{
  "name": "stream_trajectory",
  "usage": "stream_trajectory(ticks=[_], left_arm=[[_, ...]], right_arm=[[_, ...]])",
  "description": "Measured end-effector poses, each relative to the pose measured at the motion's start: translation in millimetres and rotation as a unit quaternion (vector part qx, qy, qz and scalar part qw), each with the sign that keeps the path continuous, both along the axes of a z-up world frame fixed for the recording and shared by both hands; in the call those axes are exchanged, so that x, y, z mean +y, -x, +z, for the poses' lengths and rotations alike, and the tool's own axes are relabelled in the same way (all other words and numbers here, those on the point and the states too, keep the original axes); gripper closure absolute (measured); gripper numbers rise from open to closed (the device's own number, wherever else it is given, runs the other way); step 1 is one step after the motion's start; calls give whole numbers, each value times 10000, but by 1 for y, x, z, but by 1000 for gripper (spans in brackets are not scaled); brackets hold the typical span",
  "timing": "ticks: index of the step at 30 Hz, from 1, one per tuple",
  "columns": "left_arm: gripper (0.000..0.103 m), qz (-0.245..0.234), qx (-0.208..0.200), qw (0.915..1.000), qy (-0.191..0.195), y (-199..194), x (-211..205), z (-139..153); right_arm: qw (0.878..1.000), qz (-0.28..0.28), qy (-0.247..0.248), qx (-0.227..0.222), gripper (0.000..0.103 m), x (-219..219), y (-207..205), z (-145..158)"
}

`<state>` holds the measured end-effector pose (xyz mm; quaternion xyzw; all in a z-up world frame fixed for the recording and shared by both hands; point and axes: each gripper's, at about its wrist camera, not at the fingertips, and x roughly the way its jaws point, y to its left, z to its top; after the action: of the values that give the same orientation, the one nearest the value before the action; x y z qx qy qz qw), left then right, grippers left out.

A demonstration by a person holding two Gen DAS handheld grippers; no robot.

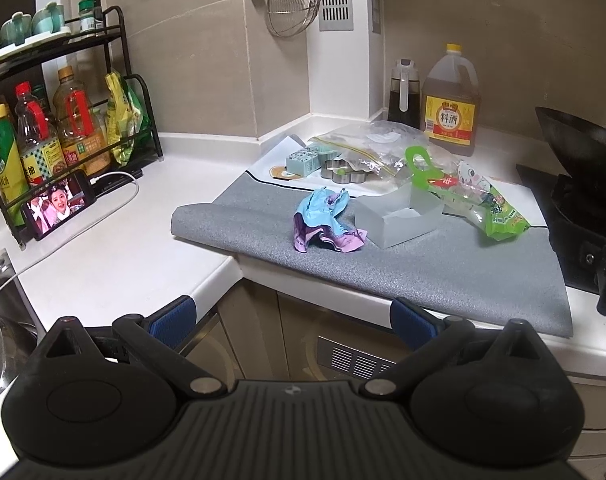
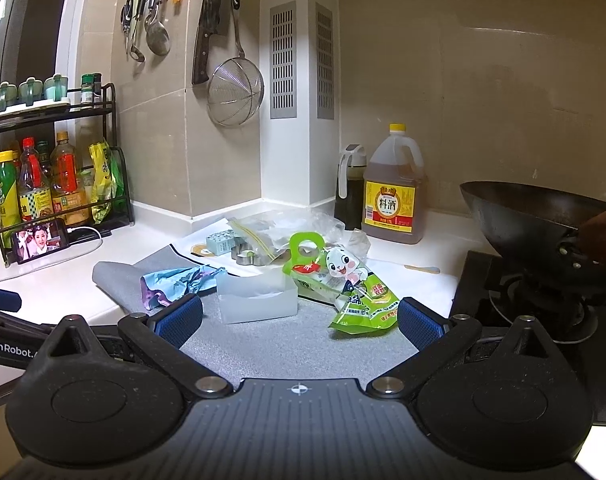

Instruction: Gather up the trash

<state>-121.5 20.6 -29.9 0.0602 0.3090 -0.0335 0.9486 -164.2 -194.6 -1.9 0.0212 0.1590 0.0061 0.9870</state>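
On the grey woven mat lie a crumpled blue-and-purple wrapper, a shallow white paper box just beside it, and a green printed snack bag touching the box's far side. The left gripper hangs spread and empty off the white counter's edge. The right gripper is spread over the mat, holding nothing.
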Motion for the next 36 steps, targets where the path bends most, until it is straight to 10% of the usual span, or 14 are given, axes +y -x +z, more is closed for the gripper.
stream_trajectory(ticks=[36], left_arm=[[0,421,284,9985,-181,-34,16,-26]], right_arm=[[9990,-94,-250,355,0,-16,-34,-31]])
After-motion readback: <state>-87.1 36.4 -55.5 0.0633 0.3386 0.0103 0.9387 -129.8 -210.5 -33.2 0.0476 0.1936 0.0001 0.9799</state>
